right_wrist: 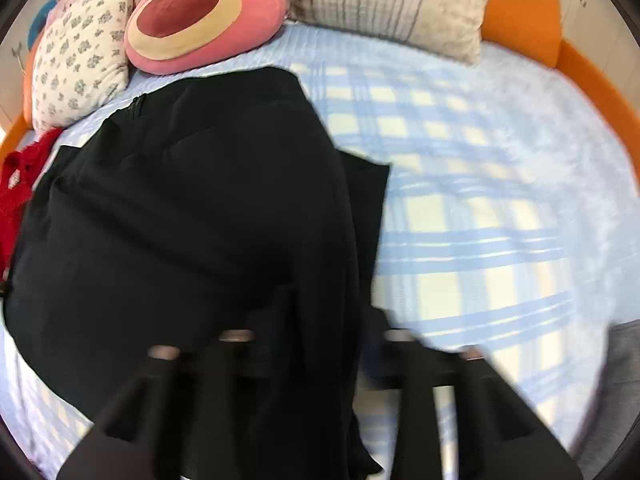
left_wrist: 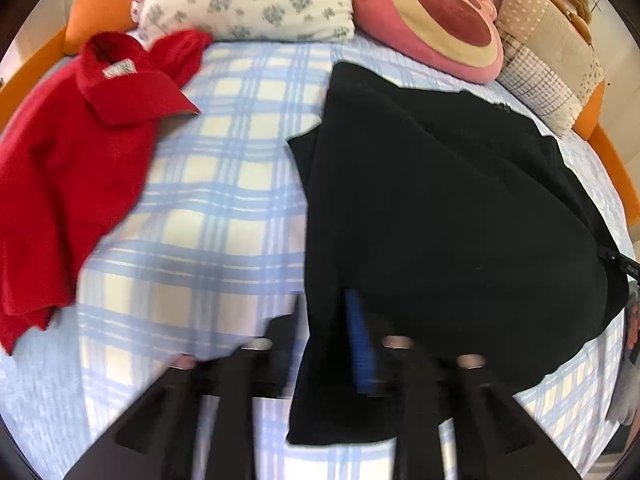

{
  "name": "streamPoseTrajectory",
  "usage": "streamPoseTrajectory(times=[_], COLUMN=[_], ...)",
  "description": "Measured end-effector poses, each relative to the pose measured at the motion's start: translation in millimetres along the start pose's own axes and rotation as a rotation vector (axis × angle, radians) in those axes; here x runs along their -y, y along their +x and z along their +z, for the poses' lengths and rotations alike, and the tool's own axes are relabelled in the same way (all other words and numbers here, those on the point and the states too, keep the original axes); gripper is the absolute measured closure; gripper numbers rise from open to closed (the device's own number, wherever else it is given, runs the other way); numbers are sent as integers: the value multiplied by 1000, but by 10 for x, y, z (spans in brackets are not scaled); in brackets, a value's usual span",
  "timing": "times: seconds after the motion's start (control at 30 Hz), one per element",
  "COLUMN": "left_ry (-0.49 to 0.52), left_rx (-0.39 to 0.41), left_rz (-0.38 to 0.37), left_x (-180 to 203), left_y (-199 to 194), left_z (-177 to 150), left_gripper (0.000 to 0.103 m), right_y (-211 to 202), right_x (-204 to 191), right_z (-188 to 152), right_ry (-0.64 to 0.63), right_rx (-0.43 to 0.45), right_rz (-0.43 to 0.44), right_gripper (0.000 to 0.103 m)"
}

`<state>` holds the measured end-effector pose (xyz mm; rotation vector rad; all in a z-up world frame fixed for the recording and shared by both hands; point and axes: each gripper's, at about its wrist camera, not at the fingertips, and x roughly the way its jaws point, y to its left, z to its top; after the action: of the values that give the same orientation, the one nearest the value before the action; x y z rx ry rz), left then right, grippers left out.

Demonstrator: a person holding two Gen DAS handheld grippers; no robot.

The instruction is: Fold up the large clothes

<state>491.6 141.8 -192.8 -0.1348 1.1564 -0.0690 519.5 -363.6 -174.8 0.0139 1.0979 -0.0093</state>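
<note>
The black garment (left_wrist: pixel 440 200) lies on the bed (left_wrist: pixel 224 184), spread ahead of both claws, its near edges trailing back between their fingers. In the left wrist view, the left claw (left_wrist: pixel 326 344) has its jaws apart, with a hanging strip of the black cloth and a blue pad between them. Blur hides whether the pads press on it, so I cannot tell if it grips or has let go. In the right wrist view, the right claw (right_wrist: pixel 316 336) also stands parted, a fold of the same garment draped through the gap. Contact there is equally unclear.

The main risk I judge is a lopsided fold. If one claw has hold of the hem and the other does not, lifting would drag the cloth askew and bunch it toward the gripping side. A second risk is catching only the top layer, so that the underside stays behind and the fold opens up.

A red collared garment (left_wrist: pixel 80 140) lies to the left of the left claw, well apart from the black one. The pink plush cushion (right_wrist: pixel 200 20) sits just beyond the garment's far edge, where a long forward sweep could push cloth against it.
</note>
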Motion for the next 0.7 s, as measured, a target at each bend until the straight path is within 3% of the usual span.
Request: streamPoseTrajectory(times=[0.03,0.07,0.13,0.23,0.3,0.37,0.5,0.7], left_ry=[-10,-31,-53,-72,-78,-104,-163,-317], left_rx=[12,26,44,86,102,98,78,38], left_rz=[-8,-20,-61,-182,-245,-337,-432,-645], left_x=[-12,-26,-13,120,216,305,410,361], left_y=[-87,-221,-427,-786,-926,-1017,-1002,-590], left_z=[-3,-16,-50,-163,-251,-364,-575,-936], left_gripper=[44,42,27,23,13,11,10,10], right_y=[-110,-207,-424,-770,-931,-1135,-1409,-1646], right_x=[-3,-7,-32,-218,-356,-564,-871,-1191], right_z=[1,11,14,-9,-50,-136,-269,-604], right_ry=[-9,-15,-23,-59,-90,-140,-206,-235], right_rx=[32,56,98,166,202,242,321,359], right_rz=[-25,-37,-59,-58,-49,-52,-71,4], right_gripper=[28,29,28,28,27,24,14,13])
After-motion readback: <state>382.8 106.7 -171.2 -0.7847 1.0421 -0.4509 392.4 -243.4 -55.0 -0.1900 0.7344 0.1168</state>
